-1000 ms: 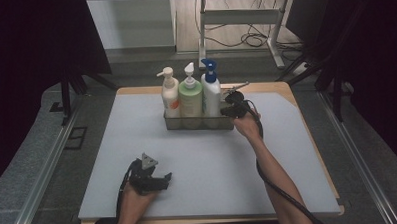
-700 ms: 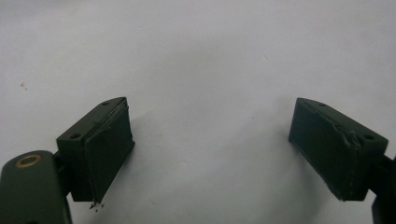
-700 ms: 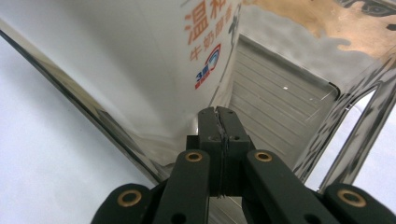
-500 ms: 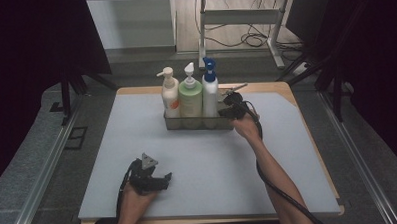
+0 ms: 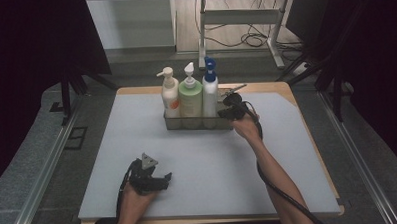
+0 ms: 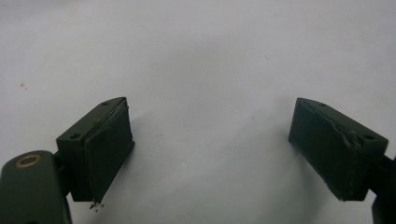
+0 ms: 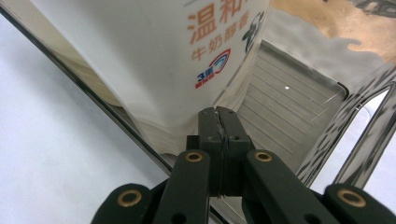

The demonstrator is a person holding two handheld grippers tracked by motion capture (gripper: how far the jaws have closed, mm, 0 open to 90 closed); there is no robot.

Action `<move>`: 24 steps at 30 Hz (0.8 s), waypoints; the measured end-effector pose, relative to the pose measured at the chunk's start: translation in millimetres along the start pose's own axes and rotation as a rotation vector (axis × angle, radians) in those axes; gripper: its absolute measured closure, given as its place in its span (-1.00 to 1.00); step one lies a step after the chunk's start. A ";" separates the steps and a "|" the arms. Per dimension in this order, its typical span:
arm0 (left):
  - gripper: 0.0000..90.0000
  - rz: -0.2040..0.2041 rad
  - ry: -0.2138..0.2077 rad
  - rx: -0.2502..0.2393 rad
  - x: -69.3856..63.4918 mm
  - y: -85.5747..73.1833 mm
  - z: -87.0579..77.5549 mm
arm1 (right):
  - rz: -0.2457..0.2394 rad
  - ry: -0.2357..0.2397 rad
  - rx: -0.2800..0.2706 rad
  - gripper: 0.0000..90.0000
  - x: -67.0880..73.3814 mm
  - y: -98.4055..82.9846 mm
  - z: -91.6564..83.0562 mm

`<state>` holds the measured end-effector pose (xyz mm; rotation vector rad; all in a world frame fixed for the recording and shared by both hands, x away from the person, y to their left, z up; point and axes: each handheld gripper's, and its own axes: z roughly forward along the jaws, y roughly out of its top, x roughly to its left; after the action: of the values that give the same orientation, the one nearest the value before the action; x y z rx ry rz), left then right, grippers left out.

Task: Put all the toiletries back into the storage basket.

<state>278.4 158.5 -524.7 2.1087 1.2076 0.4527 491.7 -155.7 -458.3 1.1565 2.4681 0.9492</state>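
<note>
Three pump bottles stand in a metal tray at the back of the mat: a white one with an orange label, a green one and a white one with a blue pump. My right gripper is at the tray's right end. In the right gripper view its jaws are shut, tips over the tray's rim beside the white bottle; whether they pinch the rim I cannot tell. My left gripper rests near the front of the mat, open over bare mat.
The grey mat covers a wooden table whose edge shows at the back right. The tray's ribbed floor lies bare to the right of the bottle. A cable trails along the right forearm. Metal rails flank the table.
</note>
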 end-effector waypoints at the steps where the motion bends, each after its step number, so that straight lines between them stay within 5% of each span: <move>1: -0.71 0.000 0.000 0.000 0.0 0.0 0.0 | 0.001 0.000 0.000 0.99 0.0 -0.1 0.0; 24: -0.71 0.000 0.001 0.000 -0.2 -0.1 -0.1 | -0.004 -0.003 -0.031 0.83 0.7 -2.2 -10.3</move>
<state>278.2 158.4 -524.7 2.1086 1.2085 0.4530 485.0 -160.9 -452.0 1.1416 2.4435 0.9802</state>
